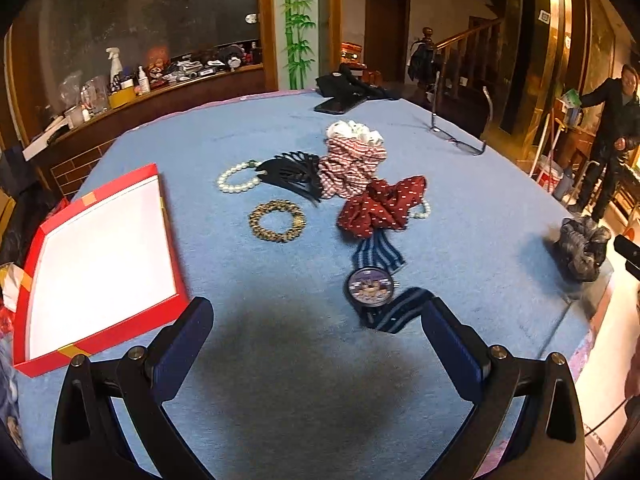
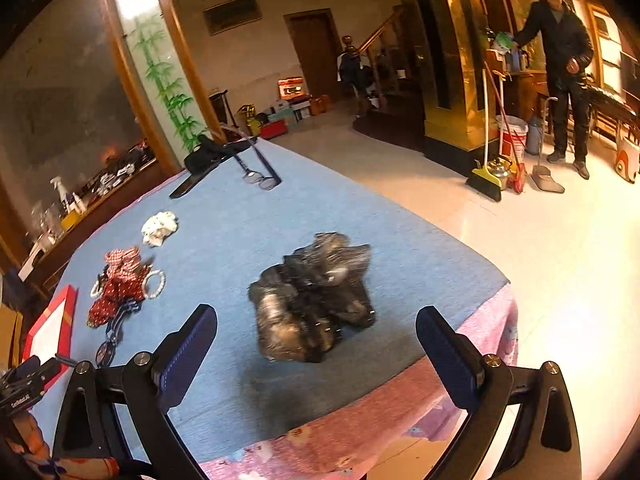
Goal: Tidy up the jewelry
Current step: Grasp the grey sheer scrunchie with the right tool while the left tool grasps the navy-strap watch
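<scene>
The dark grey scrunchie (image 2: 314,300) (soft, bunched, faintly glossy fabric) lies on the blue cloth (image 2: 248,224) near the table's edge, just ahead of the right gripper (image 2: 316,344) — jaws spread wide, nothing held. It is best pinched across its bulk. The left gripper (image 1: 318,334), likewise wide and empty, faces the striped-strap watch (image 1: 370,286); the red box (image 1: 100,248) lies to the left.

Counts, all placed rel. to the red box (image 1: 100,332) on the tabletop (image 1: 280,380):

- Scrunchies: 4. White (image 1: 354,131), red/white striped (image 1: 352,168), dark red dotted (image 1: 384,206) in a cluster to its right; grey-black one (image 1: 582,248) far right, well apart.
- Bracelets: 3. Pearl (image 1: 238,179), gold (image 1: 277,221), 2nd pearl (image 1: 424,210) partly under the dotted scrunchie.
- Hair claw clip (image 1: 294,176): 1.
- Watch (image 1: 370,286): 1.
- Glasses (image 1: 458,136): 1 pr.
- Phone (image 1: 336,105): 1, far side.
</scene>
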The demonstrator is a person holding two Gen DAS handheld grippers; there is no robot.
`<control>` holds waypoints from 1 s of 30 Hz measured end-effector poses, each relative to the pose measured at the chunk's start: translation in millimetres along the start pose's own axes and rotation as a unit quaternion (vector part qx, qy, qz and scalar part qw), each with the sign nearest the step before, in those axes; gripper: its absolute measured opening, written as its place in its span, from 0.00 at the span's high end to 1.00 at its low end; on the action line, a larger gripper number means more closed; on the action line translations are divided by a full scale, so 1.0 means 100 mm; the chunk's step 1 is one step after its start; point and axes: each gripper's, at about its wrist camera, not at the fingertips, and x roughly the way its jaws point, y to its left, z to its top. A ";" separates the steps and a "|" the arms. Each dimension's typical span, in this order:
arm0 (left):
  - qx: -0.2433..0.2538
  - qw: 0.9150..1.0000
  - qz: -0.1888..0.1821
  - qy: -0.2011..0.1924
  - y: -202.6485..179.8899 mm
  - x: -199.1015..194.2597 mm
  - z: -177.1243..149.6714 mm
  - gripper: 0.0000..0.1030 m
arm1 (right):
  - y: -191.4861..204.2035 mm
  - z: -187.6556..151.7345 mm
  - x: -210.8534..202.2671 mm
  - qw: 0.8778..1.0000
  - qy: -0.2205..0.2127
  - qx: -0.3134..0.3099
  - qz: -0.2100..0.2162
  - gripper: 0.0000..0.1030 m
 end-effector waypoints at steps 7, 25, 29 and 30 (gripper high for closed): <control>0.033 0.999 -0.020 0.036 -0.26 0.30 0.02 0.00 | -0.12 0.01 0.07 1.000 0.006 0.014 -0.003 0.01; 0.036 0.995 -0.027 0.087 -0.31 0.92 0.11 0.47 | 0.26 0.01 0.60 0.997 0.032 -0.067 -0.002 0.01; 0.050 0.995 -0.024 0.079 -0.36 0.90 0.11 0.60 | 0.27 0.01 0.65 0.996 0.035 -0.076 -0.016 0.01; 0.048 0.995 -0.028 0.080 -0.34 0.89 0.10 0.60 | 0.27 0.02 0.69 0.996 0.042 -0.076 -0.021 0.01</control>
